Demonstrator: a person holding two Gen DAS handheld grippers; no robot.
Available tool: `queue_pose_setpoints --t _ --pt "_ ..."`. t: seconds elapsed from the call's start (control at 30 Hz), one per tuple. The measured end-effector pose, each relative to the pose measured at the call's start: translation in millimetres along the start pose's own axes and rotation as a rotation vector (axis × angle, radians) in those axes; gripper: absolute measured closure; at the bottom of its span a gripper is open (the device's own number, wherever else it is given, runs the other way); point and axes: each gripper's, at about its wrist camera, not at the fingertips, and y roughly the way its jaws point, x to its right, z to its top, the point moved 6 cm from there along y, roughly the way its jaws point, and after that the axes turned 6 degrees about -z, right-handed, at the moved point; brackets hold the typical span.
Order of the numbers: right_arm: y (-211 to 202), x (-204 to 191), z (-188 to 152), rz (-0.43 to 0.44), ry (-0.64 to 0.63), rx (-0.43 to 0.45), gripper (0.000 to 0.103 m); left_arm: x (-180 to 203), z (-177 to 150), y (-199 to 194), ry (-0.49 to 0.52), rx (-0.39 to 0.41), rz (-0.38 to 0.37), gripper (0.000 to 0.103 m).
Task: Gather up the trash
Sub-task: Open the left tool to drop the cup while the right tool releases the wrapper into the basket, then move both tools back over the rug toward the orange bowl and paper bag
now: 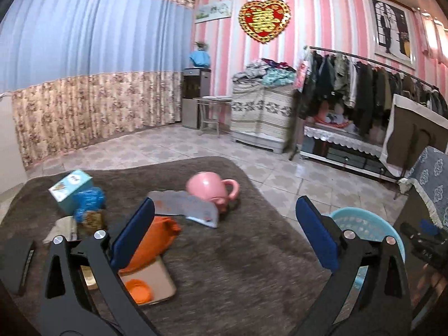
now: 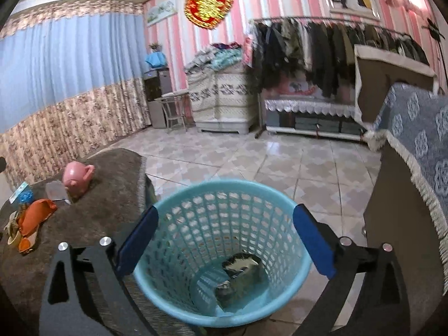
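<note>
A turquoise mesh basket [image 2: 224, 185] stands on the tiled floor beside the table. A dark crumpled wrapper [image 2: 240, 273] lies at its bottom. My right gripper [image 2: 225, 211] hangs open over the basket's mouth with nothing between its blue pads. My left gripper [image 1: 225, 203] is open and empty above the brown fuzzy table cover [image 1: 238, 266]. To its left lie a crumpled blue wrapper [image 1: 89, 201], a brownish scrap [image 1: 93, 219], an orange bag [image 1: 156, 240] and an orange lid [image 1: 138, 294] on a tan tray [image 1: 165, 280]. The basket [image 1: 361, 214] shows past the left gripper's right finger.
A pink pig-shaped mug [image 1: 207, 187], a grey sheet [image 1: 184, 204] and a light blue box [image 1: 71, 187] are also on the table. A chair with a blue patterned cover [image 2: 414, 140] stands right of the basket. A clothes rack [image 1: 364, 84] and cabinets line the far wall.
</note>
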Motion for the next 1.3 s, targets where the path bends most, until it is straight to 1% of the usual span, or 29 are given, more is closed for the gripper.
queue_pose_setpoints --t 0.23,0.37,0.47,0.53,0.7,0.9,1.07,1.3 --pt "-31.2 -48.8 13.0 0.064 -0.066 0.056 0.005 -59.8 1.6 -37.6 -0.038 0.023 0.089 0.005" --pt "-39.5 -76.2 12.7 0.104 -0.091 0.058 0.005 -95.0 0.2 -57.0 -0.056 0.031 0.144 0.005" --pt "-44.9 -95.6 9.4 0.138 -0.103 0.059 0.005 -114.4 -2.1 -68.6 -0.066 0.033 0.178 0.005" --pt "-48.2 -108.4 5.3 0.151 -0.119 0.062 0.005 -133.4 -5.4 -76.0 -0.065 0.029 0.221 0.005" --pt "-50.0 -138.4 -6.9 0.197 -0.158 0.044 0.005 -167.4 -18.7 -87.2 -0.09 0.01 0.276 0.005" --pt "-43.7 -172.1 -19.9 0.229 -0.213 0.024 0.005 -209.9 -38.5 -99.8 -0.122 -0.011 0.336 0.005" --pt "-37.5 -201.9 -32.3 0.263 -0.241 -0.002 0.005 -238.7 -54.0 -101.8 -0.15 -0.037 0.362 0.005" --pt "-30.3 -257.9 -60.1 0.336 -0.306 -0.065 0.005 -272.2 -82.8 -102.8 -0.174 -0.08 0.4 0.005"
